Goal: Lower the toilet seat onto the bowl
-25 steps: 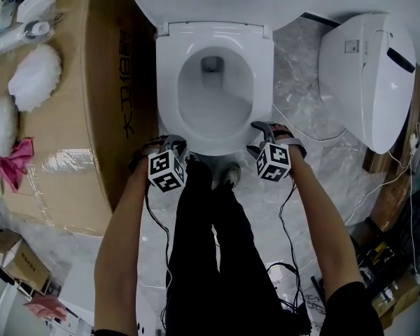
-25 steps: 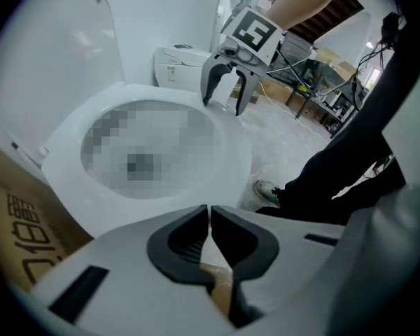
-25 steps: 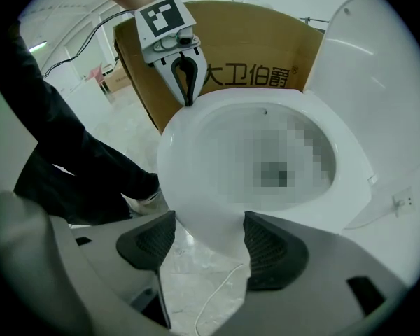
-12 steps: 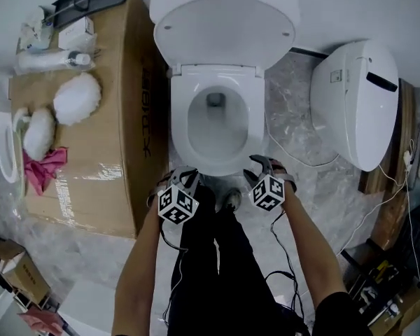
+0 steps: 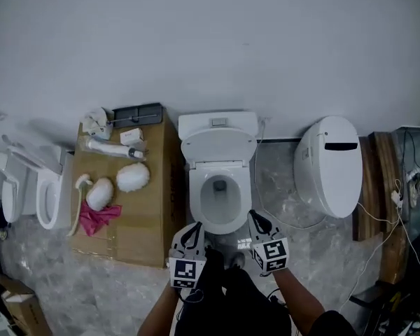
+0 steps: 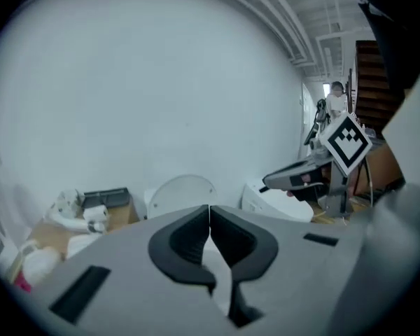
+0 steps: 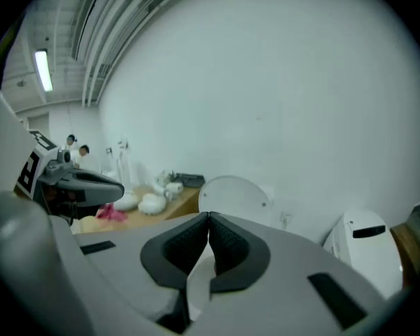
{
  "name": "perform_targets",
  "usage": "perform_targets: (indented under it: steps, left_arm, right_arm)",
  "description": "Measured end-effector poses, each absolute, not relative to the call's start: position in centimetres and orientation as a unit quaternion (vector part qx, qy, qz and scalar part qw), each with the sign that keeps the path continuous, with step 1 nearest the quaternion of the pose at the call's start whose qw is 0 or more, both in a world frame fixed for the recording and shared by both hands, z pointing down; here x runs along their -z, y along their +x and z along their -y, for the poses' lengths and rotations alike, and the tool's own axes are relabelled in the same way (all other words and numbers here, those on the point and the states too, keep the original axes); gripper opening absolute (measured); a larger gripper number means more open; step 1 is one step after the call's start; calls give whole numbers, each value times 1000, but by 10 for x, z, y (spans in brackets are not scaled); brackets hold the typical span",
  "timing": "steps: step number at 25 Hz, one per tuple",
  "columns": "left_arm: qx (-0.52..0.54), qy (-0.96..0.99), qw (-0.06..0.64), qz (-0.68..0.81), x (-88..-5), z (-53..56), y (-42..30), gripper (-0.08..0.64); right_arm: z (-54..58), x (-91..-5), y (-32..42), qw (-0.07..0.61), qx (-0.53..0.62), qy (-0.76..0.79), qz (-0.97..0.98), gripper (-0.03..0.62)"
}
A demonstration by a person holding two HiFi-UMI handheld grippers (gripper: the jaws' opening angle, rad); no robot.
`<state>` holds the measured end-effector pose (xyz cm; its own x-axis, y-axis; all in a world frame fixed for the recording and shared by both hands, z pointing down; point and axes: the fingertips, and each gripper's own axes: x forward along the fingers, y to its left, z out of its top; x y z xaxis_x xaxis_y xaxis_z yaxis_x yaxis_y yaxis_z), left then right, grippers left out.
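Observation:
A white toilet stands against the wall in the head view, its lid (image 5: 218, 145) raised and its seat ring (image 5: 220, 196) lying flat on the bowl. My left gripper (image 5: 194, 227) hovers just in front of the bowl's front left, jaws shut with nothing between them. My right gripper (image 5: 253, 215) hangs at the front right of the bowl, also shut and empty. The left gripper view shows the closed jaws (image 6: 210, 208) pointing at the raised lid (image 6: 180, 191). In the right gripper view the closed jaws (image 7: 209, 217) face the same lid (image 7: 234, 194).
A cardboard box (image 5: 157, 219) stands left of the toilet, carrying white fluffy items and a pink cloth (image 5: 98, 218). A second toilet (image 5: 329, 166) sits at the right, another fixture (image 5: 45, 194) at the far left. Cables (image 5: 378, 219) trail over the marble floor.
The head view has pulled up and back, so the toilet looks smaller and farther. Both grippers have come away from the bowl's front rim. The right jaws have closed.

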<state>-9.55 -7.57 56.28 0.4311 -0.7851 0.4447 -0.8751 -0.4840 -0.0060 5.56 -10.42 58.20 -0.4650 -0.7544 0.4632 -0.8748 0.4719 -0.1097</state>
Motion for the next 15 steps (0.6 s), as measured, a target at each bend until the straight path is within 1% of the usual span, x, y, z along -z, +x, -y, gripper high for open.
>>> perform_targets:
  steps: [3, 6, 8, 11, 15]
  left_arm:
    - [-150, 836, 90, 520, -477, 70, -94, 12]
    - [-131, 830, 72, 537, -426, 57, -97, 12]
    - [-119, 828, 72, 543, -406, 48, -97, 13]
    - [-105, 832, 55, 542, -389, 43, -94, 12]
    - [-107, 829, 51, 546, -385, 43, -90, 12]
  right_arm:
    - [93, -508, 57, 140, -142, 499, 844, 28]
    - [76, -461, 55, 121, -108, 508, 846, 28]
    - [64, -441, 57, 105, -104, 514, 845, 28]
    - [53, -422, 59, 87, -101, 524, 841, 26]
    - [51, -417, 52, 85, -95, 525, 842, 26]
